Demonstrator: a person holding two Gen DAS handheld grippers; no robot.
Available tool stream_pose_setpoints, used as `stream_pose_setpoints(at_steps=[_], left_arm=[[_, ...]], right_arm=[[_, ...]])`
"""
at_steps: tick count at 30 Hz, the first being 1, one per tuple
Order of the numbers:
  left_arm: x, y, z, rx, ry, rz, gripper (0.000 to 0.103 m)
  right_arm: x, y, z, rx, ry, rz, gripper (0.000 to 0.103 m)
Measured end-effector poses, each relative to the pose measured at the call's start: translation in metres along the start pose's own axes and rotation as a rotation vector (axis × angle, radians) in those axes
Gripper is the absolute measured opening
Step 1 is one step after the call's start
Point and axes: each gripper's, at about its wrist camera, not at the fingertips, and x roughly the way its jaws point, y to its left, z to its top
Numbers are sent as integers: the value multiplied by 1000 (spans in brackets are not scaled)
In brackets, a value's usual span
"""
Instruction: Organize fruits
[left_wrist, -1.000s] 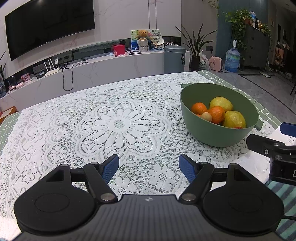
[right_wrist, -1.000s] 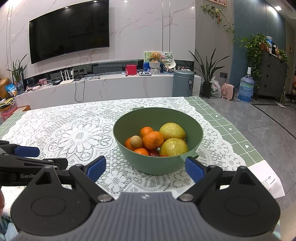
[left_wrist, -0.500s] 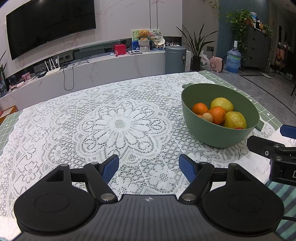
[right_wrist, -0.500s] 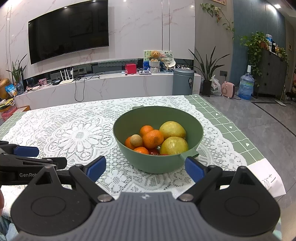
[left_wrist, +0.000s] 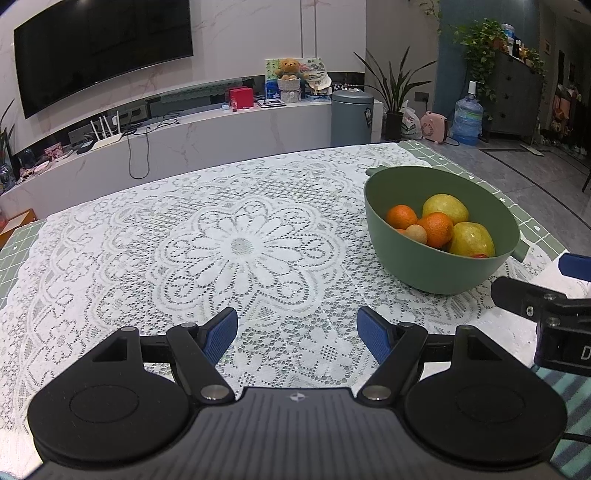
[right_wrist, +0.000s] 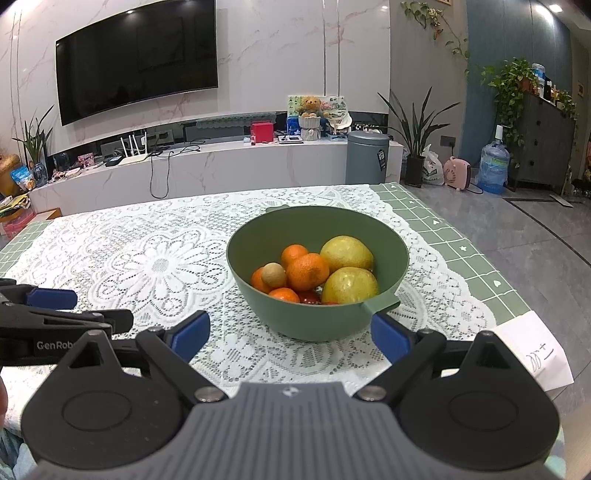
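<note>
Judging by the filled green bowl (right_wrist: 317, 273), we seem finished; both hand-held grippers (left_wrist: 297, 334) (right_wrist: 290, 334) hang apart, empty.

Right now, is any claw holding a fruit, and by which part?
No. The left claw and right claw are both open and empty; all fruit lies in the bowl.

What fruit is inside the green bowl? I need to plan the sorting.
The green bowl holds two yellow-green pears, several oranges, a small brown kiwi-like fruit and something red, mostly covered. Anything beneath the pile is hidden.
</note>
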Motion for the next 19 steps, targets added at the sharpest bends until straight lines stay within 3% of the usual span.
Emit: stream_pose_setpoints(at_steps=[19], left_arm=[[-3, 1, 1, 5, -20, 7, 86]], right_arm=[[0, 0, 1, 0, 2, 2, 95]])
